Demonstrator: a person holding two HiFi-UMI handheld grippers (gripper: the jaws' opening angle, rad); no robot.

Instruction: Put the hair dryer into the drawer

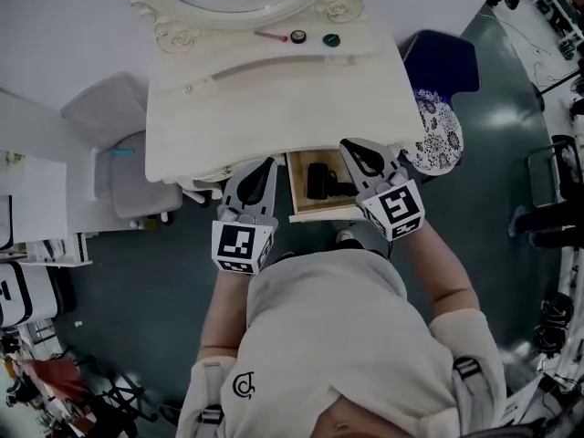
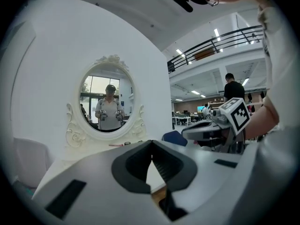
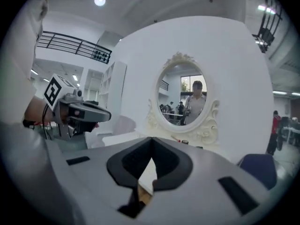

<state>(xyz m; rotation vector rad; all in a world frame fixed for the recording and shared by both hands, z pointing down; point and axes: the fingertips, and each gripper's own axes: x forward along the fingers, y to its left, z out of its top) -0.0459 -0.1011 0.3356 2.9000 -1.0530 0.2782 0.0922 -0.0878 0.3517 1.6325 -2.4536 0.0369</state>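
The black hair dryer (image 1: 321, 181) lies inside the open wooden drawer (image 1: 297, 199) under the cream dressing table (image 1: 274, 99). My left gripper (image 1: 269, 162) hovers above the drawer's left side, shut with nothing in it. My right gripper (image 1: 348, 144) hovers above the drawer's right side, also shut and empty. Both point towards the oval mirror (image 2: 108, 102), level with each other. The left gripper view shows its jaws (image 2: 151, 142) closed tip to tip, with the right gripper (image 2: 220, 125) beside. The right gripper view shows its own jaws (image 3: 151, 138) meeting, and the left gripper (image 3: 77, 111) off to the side.
A pink stick (image 1: 270, 36), a black round lid (image 1: 298, 36) and a green one (image 1: 330, 39) lie at the table's back. A grey chair (image 1: 128, 153) stands to the left, a blue chair (image 1: 447, 62) and a patterned cushion (image 1: 440, 135) to the right.
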